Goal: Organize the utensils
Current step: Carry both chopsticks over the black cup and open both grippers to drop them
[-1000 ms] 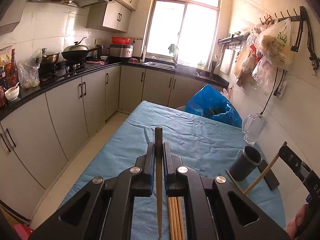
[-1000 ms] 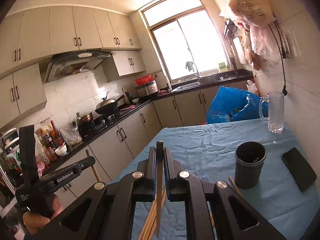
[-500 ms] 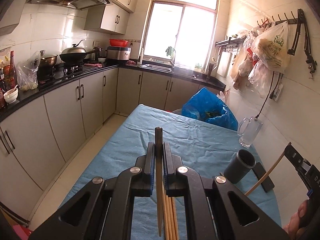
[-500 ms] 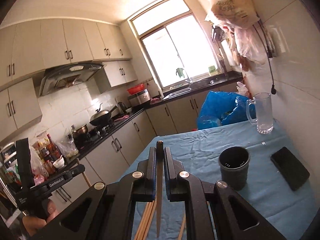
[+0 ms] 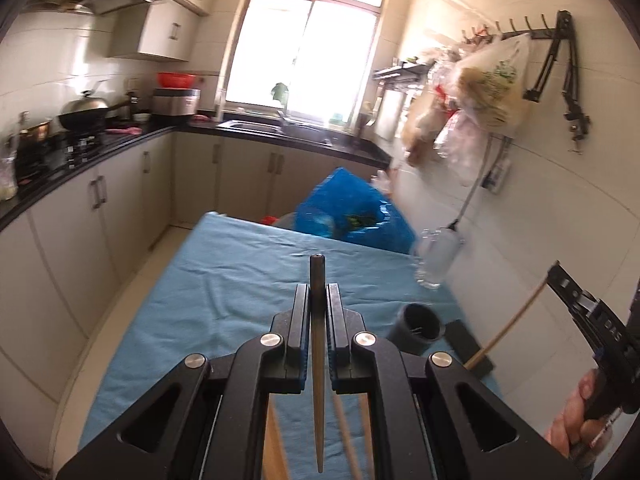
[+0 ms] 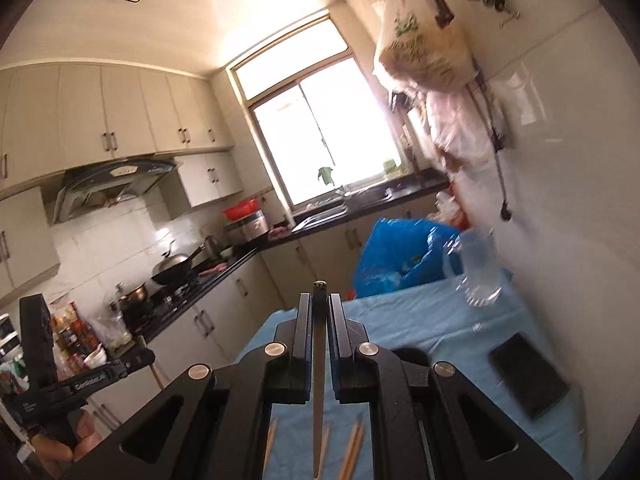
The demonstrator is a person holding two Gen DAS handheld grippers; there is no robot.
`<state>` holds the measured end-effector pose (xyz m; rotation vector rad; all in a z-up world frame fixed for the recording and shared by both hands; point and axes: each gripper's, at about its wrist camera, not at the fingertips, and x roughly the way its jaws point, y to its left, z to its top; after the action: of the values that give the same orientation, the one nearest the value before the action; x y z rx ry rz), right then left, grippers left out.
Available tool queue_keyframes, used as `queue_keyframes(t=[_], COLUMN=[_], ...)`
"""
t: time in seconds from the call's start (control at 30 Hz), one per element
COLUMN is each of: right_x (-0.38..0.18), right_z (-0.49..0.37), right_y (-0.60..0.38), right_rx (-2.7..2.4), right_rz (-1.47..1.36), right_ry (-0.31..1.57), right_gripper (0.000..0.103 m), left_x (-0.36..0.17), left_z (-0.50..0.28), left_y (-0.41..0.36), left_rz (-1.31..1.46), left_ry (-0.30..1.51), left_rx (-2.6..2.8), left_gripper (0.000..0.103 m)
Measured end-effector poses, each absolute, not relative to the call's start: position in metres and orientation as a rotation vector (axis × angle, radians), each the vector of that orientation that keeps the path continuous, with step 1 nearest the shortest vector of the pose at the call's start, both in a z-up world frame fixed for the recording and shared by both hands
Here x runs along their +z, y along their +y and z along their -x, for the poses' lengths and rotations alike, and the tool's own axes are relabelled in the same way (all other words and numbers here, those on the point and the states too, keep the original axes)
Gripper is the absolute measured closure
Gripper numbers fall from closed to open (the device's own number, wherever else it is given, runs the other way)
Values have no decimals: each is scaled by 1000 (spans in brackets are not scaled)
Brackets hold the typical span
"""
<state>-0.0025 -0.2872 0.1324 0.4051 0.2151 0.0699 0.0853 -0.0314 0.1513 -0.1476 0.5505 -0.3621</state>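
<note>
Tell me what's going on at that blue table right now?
A person holds a tool in each hand. The left tool and the right tool are each shut on one chopstick, lifted above the blue tablecloth. More loose chopsticks lie below. The dark holder cup stands near the wall, nothing dropped in yet.

Blue-clothed table (image 5: pixel 224 280) carries dark cup (image 5: pixel 418 326), black slab (image 5: pixel 466 342), glass mug (image 5: pixel 436 256), loose chopsticks (image 6: pixel 352 450).
</note>
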Motion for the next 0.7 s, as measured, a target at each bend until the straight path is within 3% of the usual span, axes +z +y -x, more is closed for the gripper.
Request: queue_keyframes(t=[0.47,0.7], right_x=[172,163], right_z=[-50,-86], right_y=[-361,-381], right_rx=[-68,-103], right_rz=[-431,-418], right_ry=[172,188], right_gripper=[95,95], left_x=[205,195], left_z=[-164,-210], left_y=[-112,-157], left_rz=[236,276], left_ry=[515,512], left_rx=[-471,-468], left_gripper=[96,96])
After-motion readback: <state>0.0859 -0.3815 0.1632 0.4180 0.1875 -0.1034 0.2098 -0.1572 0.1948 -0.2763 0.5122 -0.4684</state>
